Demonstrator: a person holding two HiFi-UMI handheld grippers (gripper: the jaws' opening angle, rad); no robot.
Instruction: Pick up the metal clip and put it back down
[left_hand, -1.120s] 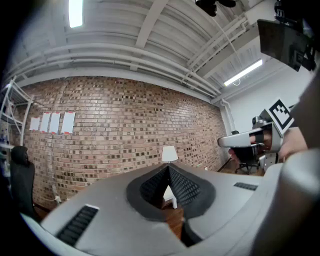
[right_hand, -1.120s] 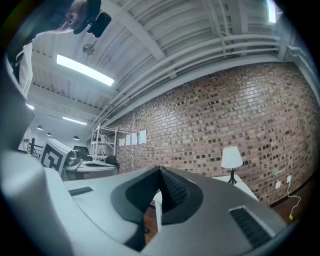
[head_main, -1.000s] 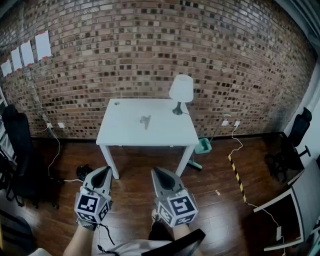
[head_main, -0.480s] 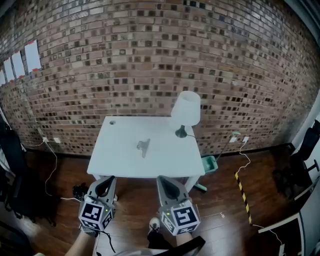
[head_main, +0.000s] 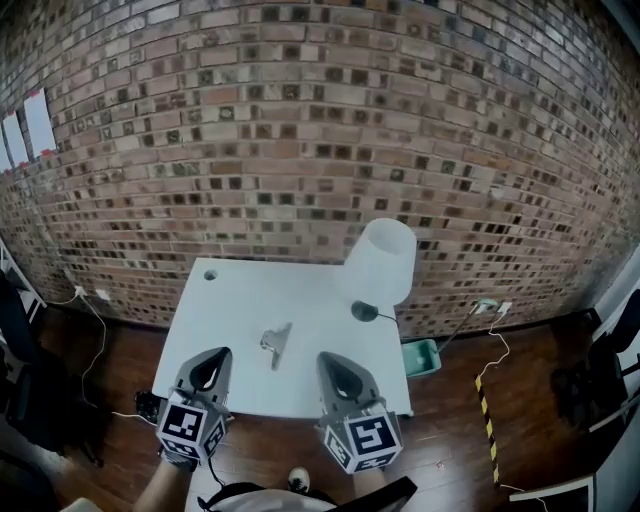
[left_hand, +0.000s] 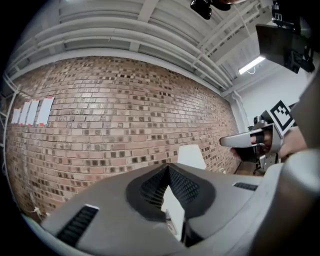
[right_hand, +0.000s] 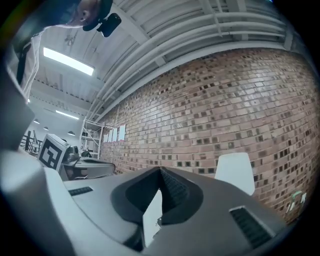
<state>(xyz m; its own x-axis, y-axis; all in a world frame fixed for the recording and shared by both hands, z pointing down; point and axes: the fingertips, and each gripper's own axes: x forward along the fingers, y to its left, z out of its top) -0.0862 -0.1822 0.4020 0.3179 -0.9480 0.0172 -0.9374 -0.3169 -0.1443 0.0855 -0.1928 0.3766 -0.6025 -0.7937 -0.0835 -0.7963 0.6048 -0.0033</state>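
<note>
Head view: left gripper, right gripper at table near edge

You face a brick wall with white paper sheets on it at your far left. Below it stands a white table, with a white-shaded lamp at its back right corner. On the wooden floor to your right lie a teal tub and a yellow-and-black tape strip.
</note>
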